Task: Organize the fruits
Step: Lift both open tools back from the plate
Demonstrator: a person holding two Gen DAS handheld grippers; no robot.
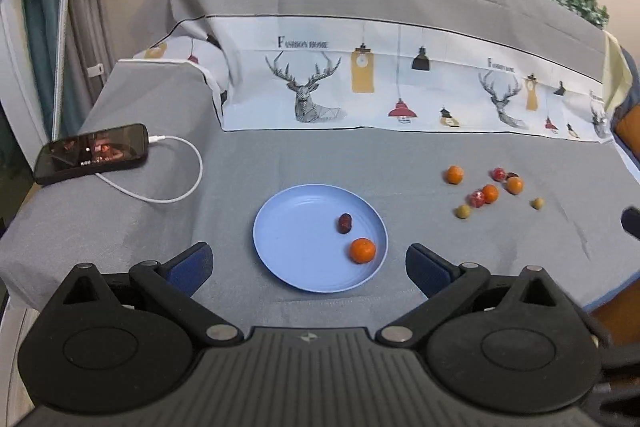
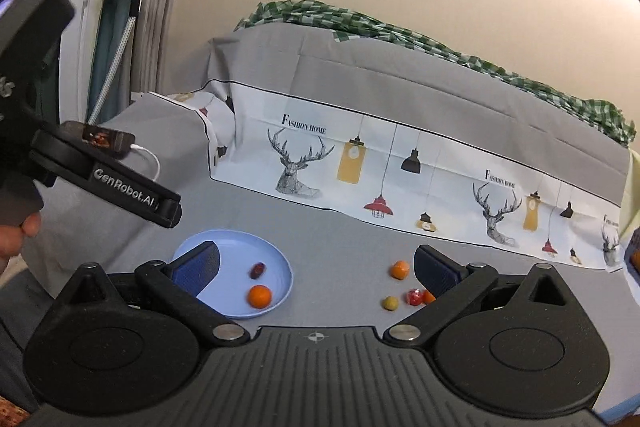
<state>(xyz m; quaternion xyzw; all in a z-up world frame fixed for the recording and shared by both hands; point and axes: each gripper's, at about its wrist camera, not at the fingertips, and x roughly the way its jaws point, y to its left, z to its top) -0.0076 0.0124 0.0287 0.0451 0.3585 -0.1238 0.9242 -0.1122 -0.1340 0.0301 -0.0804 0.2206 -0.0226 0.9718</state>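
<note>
Matt grey woven cloth [image 1: 360, 155] over the tabletop, creased toward the upper part of the frame. Smooth, faintly glossy blue plastic plate [image 1: 296, 247] at centre. Dimpled orange peel on the tangerine [image 1: 363, 250]; dull wrinkled skin on the dark red date [image 1: 345, 223]. Matt black ribbed plastic on the left tongs [image 1: 308, 263], textured blue pads [image 1: 192, 265], brushed metal rivets. Glossy glass phone [image 1: 92, 153] at left, smooth white cable [image 1: 176, 195].

In the right wrist view, the right finger [image 2: 436, 273] hides most of one orange fruit [image 2: 429, 297] — only a sliver shows. The phone [image 2: 105, 139] sits half behind the left gripper [image 2: 162, 209], whose holder's hand [image 2: 16, 235] is cut off at the frame's edge.
</note>
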